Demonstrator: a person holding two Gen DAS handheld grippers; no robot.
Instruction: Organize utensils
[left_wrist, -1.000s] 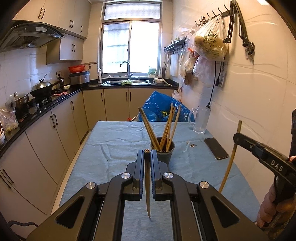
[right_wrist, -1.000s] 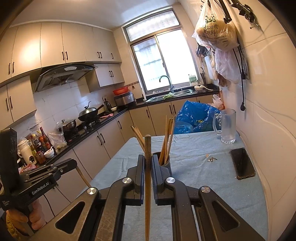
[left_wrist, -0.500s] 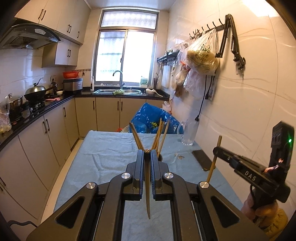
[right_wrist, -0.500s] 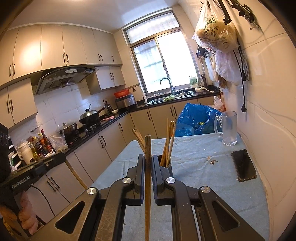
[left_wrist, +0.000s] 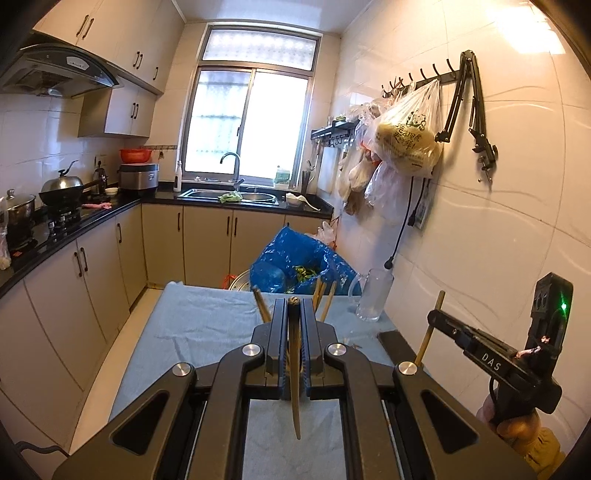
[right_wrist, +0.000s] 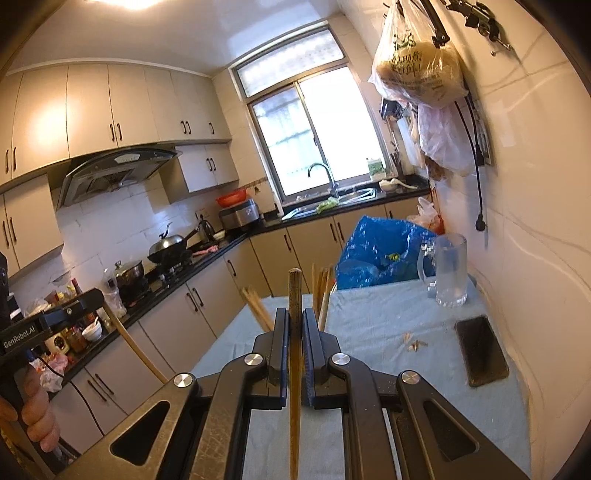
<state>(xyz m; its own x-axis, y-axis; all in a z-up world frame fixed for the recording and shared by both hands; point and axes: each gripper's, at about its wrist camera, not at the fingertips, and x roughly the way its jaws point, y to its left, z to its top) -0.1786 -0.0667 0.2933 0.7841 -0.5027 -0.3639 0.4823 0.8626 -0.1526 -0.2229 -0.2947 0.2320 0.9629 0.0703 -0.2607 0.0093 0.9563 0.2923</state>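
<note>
Left hand-held gripper (left_wrist: 294, 314): jaws closed narrow on a single wooden chopstick (left_wrist: 294, 373), which stands roughly upright between the pads, top end level with the fingertips, lower end hanging free above the desk (left_wrist: 192, 325). Right hand-held gripper (right_wrist: 295, 325): jaws likewise clamped on a darker chopstick (right_wrist: 295, 354), its top poking above the fingertips, shaft running down out of frame.

Both grippers are raised over the desk, which is covered in a blue cloth. Just beyond the fingertips, the tops of more chopsticks (right_wrist: 320, 286) fan out; their holder is hidden behind the jaws in both views.

In the left view the right gripper appears at the right, chopstick nearly vertical. In the right view the left gripper shows at far left, its chopstick slanted.

On the desk toward the tiled wall: glass mug (right_wrist: 447, 273), dark phone (right_wrist: 480, 349) lying flat, small scraps (right_wrist: 415, 343) between phone and grippers. Blue plastic bag (left_wrist: 295, 267) beyond the desk's far edge.
</note>
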